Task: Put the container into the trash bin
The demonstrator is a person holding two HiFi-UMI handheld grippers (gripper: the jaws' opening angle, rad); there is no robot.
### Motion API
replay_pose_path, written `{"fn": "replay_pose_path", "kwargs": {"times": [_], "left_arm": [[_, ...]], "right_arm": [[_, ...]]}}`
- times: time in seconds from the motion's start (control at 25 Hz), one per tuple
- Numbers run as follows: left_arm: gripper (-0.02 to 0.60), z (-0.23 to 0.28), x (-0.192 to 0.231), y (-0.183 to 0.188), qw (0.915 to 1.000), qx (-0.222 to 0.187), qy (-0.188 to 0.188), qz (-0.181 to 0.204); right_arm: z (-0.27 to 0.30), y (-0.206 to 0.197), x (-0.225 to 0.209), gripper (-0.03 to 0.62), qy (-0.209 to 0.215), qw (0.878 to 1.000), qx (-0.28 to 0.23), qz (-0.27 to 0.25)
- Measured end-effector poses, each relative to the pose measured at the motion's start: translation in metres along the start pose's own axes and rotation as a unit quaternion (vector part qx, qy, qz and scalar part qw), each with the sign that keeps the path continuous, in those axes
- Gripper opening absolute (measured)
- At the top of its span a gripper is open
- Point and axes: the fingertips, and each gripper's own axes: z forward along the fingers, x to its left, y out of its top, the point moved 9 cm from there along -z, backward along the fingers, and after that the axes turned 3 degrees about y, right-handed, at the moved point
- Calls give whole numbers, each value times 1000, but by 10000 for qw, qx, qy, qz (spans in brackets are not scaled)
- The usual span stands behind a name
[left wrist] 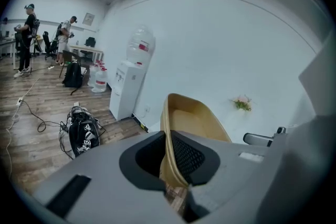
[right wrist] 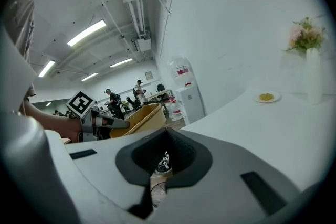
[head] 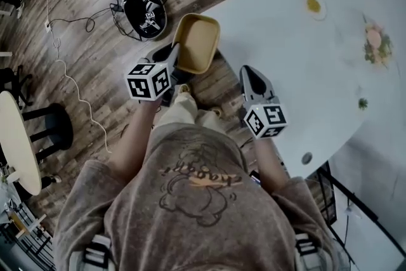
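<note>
A person in a brownish shirt (head: pixel 190 200) stands by a big white table (head: pixel 285 54) and holds a tool in each hand. The left gripper (head: pixel 174 57) is pinched tight on the rim of the tan container (head: pixel 198 41). Its two jaws squeeze the thin wall of the container from both sides. The container is up in the air, tipped a bit, and I can look right into it from above. It hangs over the wooden floor (head: pixel 95 60), just beside the edge of the table. The right gripper (head: pixel 252 78) is over the table edge, near the container but not touching it. Its jaws are closed together and there is nothing between them. Through the little gap under its jaws I can see a shoe (right wrist: pixel 164 163) down on the floor. Far across the table sits a small plate (head: pixel 314 6) with something yellow on it, and some flowers (head: pixel 374 41) stand farther along. A black bag (head: pixel 143 6) lies on the floor past the container, with a thin cable (head: pixel 76 95) snaking nearby. A water cooler (left wrist: pixel 128 89) stands against the white wall. Two other people (left wrist: pixel 26 34) are far off at the back of the room.
</note>
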Motion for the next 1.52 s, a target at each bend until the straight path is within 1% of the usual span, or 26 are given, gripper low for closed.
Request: {"fn": "replay_pose_path", "kwargs": {"times": [0.16,0.32,0.52,0.84,1.08,1.28,1.52], "left_arm": [[26,-9,14,3,9998,-113,69,-163],[26,-20,38,9,9993,-210,135,-273],[26,-31,69,20,9989,-295,206,-298],[26,-47,126,42,9977,-458,311,-383],[26,-59,168,53,9976,-487,358,-329],[26,-66,194,58,9970,-510,425,-394],[26,-61,209,60,9959,-519,586,-454]], "right_arm": [[14,-1,13,2,95,9999,92,-16],[32,0,31,2,170,9997,134,-71],[61,5,50,2,201,9996,151,-128],[122,18,91,2,465,9982,211,-328],[169,24,122,2,592,9970,261,-418],[195,26,135,2,577,9970,280,-436],[216,24,134,2,748,9948,424,-543]]}}
